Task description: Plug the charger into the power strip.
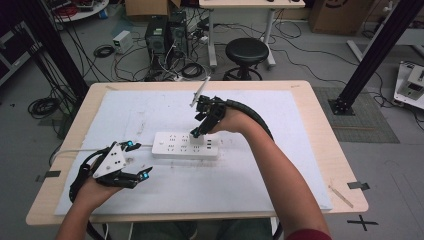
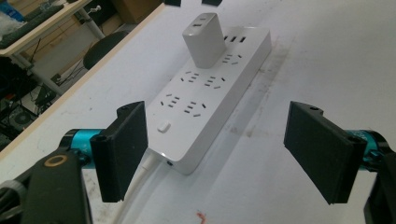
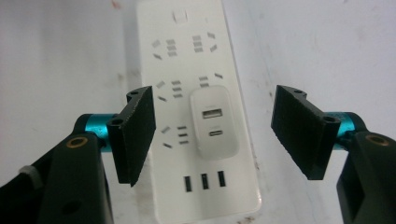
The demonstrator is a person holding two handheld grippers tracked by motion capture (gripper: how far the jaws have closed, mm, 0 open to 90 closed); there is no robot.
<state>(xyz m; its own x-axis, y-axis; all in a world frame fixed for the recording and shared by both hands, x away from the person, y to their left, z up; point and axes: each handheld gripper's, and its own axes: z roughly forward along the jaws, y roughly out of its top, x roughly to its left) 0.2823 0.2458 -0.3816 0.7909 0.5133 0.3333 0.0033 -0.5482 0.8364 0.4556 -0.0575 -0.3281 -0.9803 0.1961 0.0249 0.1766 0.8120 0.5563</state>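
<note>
White power strip (image 1: 185, 145) lies mid-table on the white mat (image 1: 260, 185), with a white charger (image 1: 198, 140) plugged in toward its right end. Its cord (image 1: 75, 150) runs off the left edge. The right gripper (image 1: 199, 125) hovers right over the charger, jaws spread wide, nothing held. The left gripper (image 1: 134, 160) sits just left of the strip, also wide open. The right gripper view shows the charger's two ports (image 3: 213, 122); the left gripper view catches the strip's switch (image 2: 163, 126) and a stool (image 2: 105, 49) past the table edge

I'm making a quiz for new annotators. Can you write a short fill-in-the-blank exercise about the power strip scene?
1. The white charger is plugged into the ____.
2. The jaws of the right gripper stand ____ on either side of the charger.
3. The charger's face shows ____ ports.
4. The left gripper is over the white mat, near the end of the strip with the ____.

Missing words: power strip; open; two; cord
</note>
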